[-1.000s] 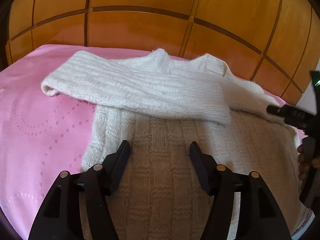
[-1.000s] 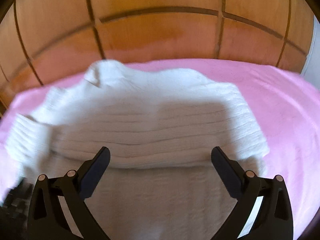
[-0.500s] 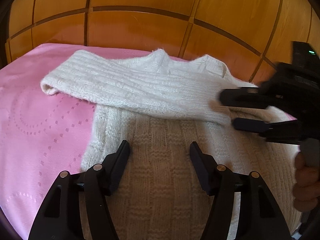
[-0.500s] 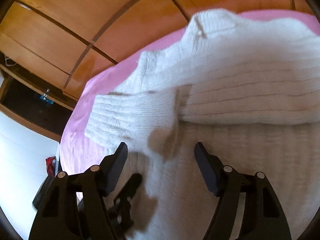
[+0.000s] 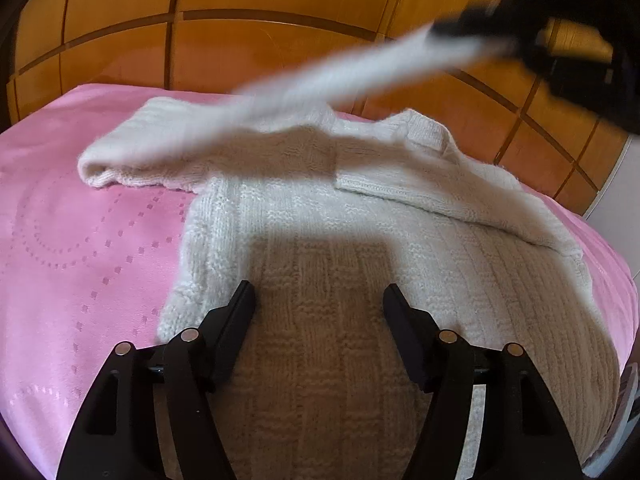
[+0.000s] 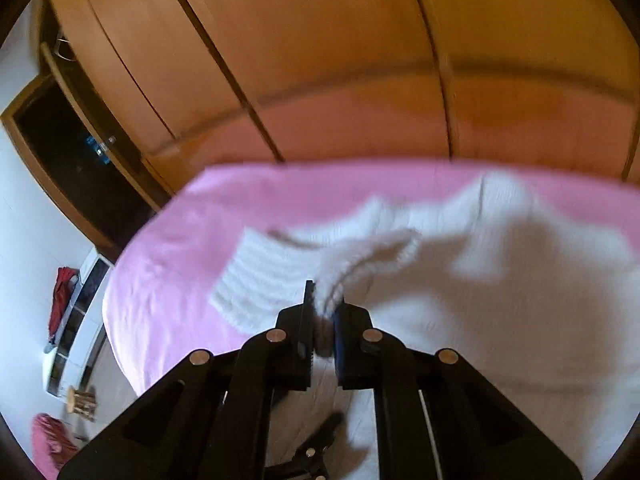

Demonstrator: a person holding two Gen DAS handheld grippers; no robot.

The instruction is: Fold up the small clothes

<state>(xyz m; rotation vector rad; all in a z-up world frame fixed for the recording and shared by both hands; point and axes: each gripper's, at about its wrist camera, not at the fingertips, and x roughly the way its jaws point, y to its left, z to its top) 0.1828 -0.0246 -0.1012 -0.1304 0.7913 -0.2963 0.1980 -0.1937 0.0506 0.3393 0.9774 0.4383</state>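
Observation:
A cream knit sweater (image 5: 340, 248) lies flat on the pink bed cover (image 5: 80, 260), neck toward the wooden wardrobe. My left gripper (image 5: 318, 304) is open and empty, low over the sweater's body near its hem. My right gripper (image 6: 322, 304) is shut on the end of one sleeve (image 6: 360, 256) and holds it up off the sweater. In the left wrist view that sleeve (image 5: 340, 76) stretches blurred through the air from the left shoulder up to the right gripper (image 5: 500, 28) at the top right. The other sleeve (image 5: 440, 188) lies folded across the chest.
The wooden wardrobe (image 5: 280, 20) stands right behind the bed. The bed's left edge (image 6: 120, 300) drops to a floor with a white shelf unit (image 6: 76, 320) and small items. The bed's right edge (image 5: 616, 280) is close to the sweater.
My right gripper has closed on the sleeve end and lifted it up and to the right, peeling that sleeve off the chest. My left gripper has stayed in place.

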